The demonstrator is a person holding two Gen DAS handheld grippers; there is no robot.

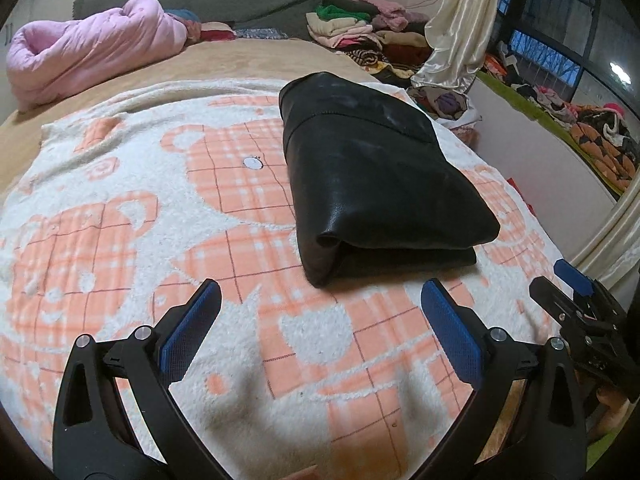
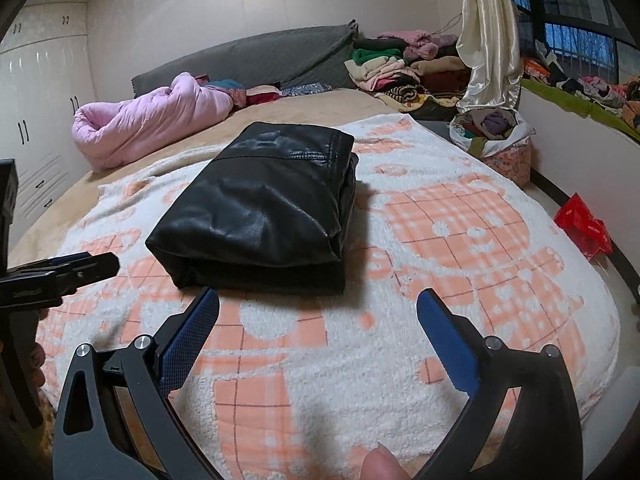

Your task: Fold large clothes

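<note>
Two grippers are held above the near part of a white-and-orange blanket (image 1: 120,240): the left gripper (image 1: 320,304) and the right gripper (image 2: 318,312), each with jaws spread wide and nothing between them. A folded black leather jacket (image 2: 264,208) is laid flat on the blanket, just beyond both sets of fingertips, untouched.

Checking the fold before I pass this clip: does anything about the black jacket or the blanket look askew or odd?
Nothing stands out. The black jacket lies folded in a compact rectangle on the blanket, edges roughly aligned. Left gripper and right gripper are open, clear of it.
</note>
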